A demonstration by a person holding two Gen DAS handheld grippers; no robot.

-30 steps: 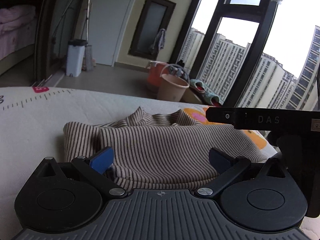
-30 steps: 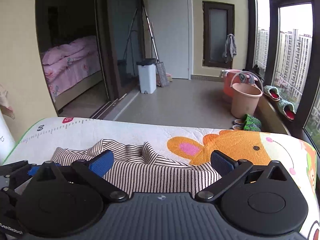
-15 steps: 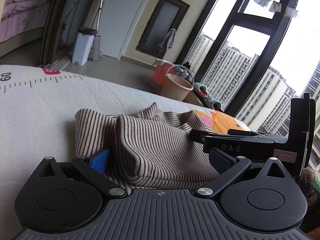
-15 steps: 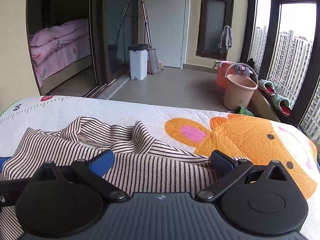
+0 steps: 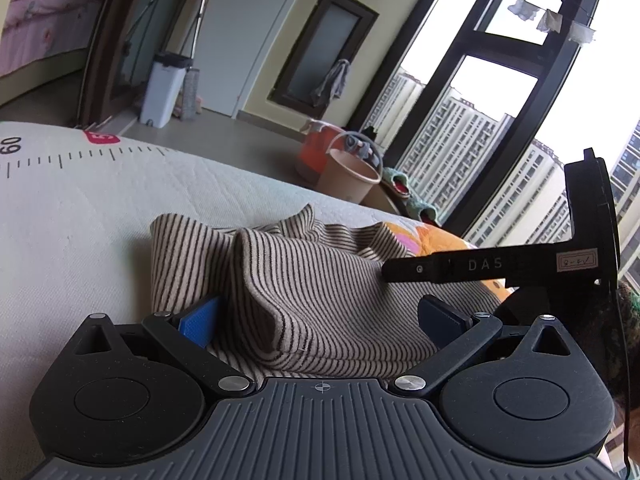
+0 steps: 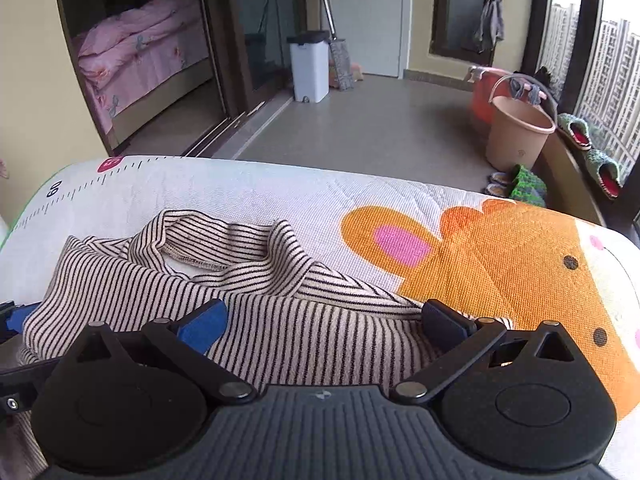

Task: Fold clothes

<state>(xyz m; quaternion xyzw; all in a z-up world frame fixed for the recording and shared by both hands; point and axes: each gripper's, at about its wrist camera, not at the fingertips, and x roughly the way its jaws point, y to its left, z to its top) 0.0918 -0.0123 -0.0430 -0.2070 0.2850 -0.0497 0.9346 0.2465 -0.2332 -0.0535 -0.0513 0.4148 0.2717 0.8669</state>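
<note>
Partly folded striped top (image 6: 248, 300) on the mat (image 6: 280, 196), one flap over, collar bunched; left tongs (image 5: 320, 320) and right tongs (image 6: 324, 320) spread wide, gripping nothing; squaring and final folds left

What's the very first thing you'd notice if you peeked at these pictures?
Probably the striped top, lying crumpled on the padded mat, right in front of both open grippers, the left gripper and the right gripper. Next, the big orange cartoon animal printed on the mat, to the right of the top.
</note>
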